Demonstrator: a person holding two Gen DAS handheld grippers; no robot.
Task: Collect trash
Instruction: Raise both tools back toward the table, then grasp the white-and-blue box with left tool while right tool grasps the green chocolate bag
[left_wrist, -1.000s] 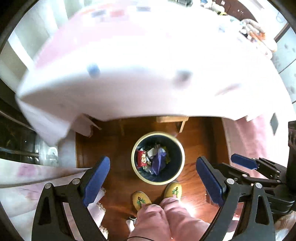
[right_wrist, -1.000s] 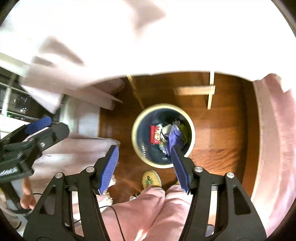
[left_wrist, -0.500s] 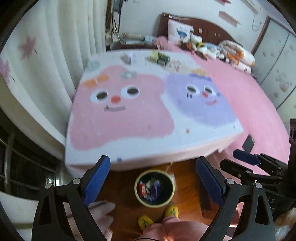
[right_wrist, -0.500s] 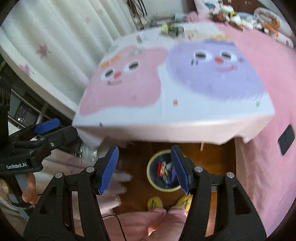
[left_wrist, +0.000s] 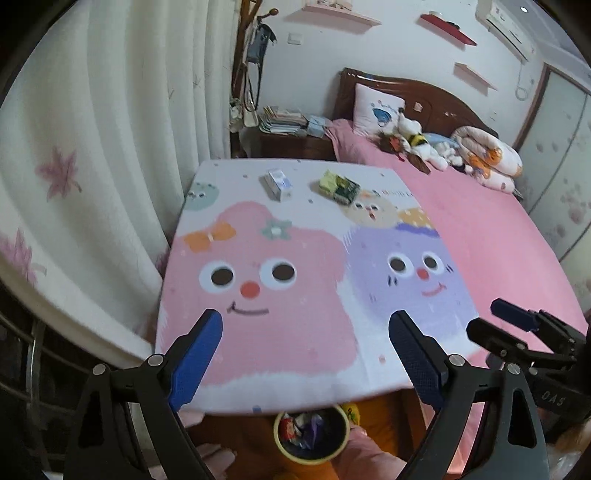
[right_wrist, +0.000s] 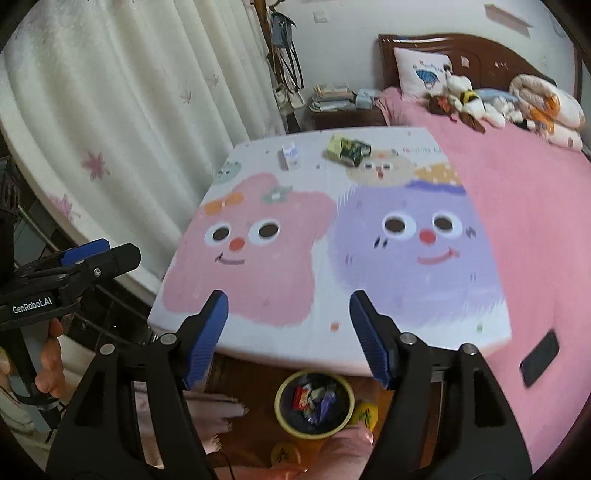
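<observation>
A small white and blue carton (left_wrist: 279, 183) (right_wrist: 290, 155) and a yellow-green and black snack wrapper (left_wrist: 339, 185) (right_wrist: 348, 148) lie at the far end of a table covered by a cartoon-face cloth (left_wrist: 280, 288) (right_wrist: 295, 236). A yellow-rimmed dark bin (left_wrist: 311, 435) (right_wrist: 314, 404) with several wrappers inside stands on the floor at the table's near edge. My left gripper (left_wrist: 306, 343) and right gripper (right_wrist: 290, 325) are both open and empty, held above the near edge, far from the trash.
A white curtain (left_wrist: 92, 166) hangs to the left. A bed with a pink cover (left_wrist: 491, 229), pillow and soft toys lies to the right. A black phone (right_wrist: 540, 356) rests on the bed edge. A nightstand with books (left_wrist: 288, 125) stands behind the table.
Both grippers have tilted up from looking straight down into the bin to facing across the tabletop. The carton and wrapper have come into view. Both jaws stay open.
</observation>
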